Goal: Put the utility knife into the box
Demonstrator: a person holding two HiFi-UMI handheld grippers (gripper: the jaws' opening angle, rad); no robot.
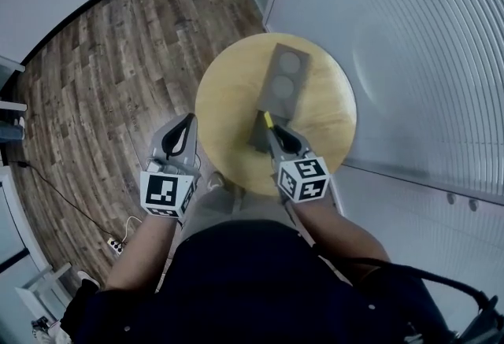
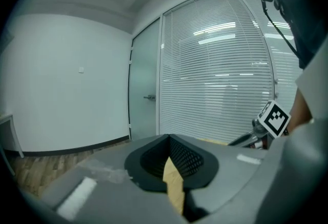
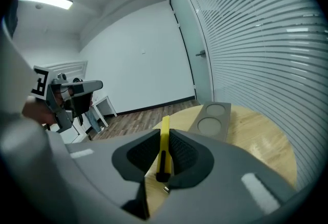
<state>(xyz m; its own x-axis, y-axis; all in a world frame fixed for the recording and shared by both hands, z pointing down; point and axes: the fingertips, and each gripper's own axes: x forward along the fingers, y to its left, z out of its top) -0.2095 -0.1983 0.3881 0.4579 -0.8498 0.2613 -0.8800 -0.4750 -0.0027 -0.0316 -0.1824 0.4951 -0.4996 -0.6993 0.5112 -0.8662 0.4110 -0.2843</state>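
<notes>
We hold the right gripper (image 3: 163, 152) low over the near side of the round wooden table (image 1: 331, 122). Its two jaws pinch the utility knife (image 3: 164, 130) between their black pads. The knife stands on its thin edge, right in the middle of the jaws. Its back end sits down in the gap between the pads, and its front end sticks out past the tips, away from us.

The knife is long, thin and bright yellow, with a black piece on its top edge near the back. In the head view we see only its yellow front end (image 1: 268, 119) in front of the right gripper (image 1: 273, 130).

The left gripper (image 1: 187, 123) hangs off to the side, by the table's edge and above the brown wood floor (image 1: 118, 59). Its jaws are pressed together with nothing in them.

A bit farther out on the table lies the box (image 1: 282, 83). It is flat and grey, with two round dips in its top. The knife's front end points at its near end and is just beside it. We cannot tell if they touch.
</notes>
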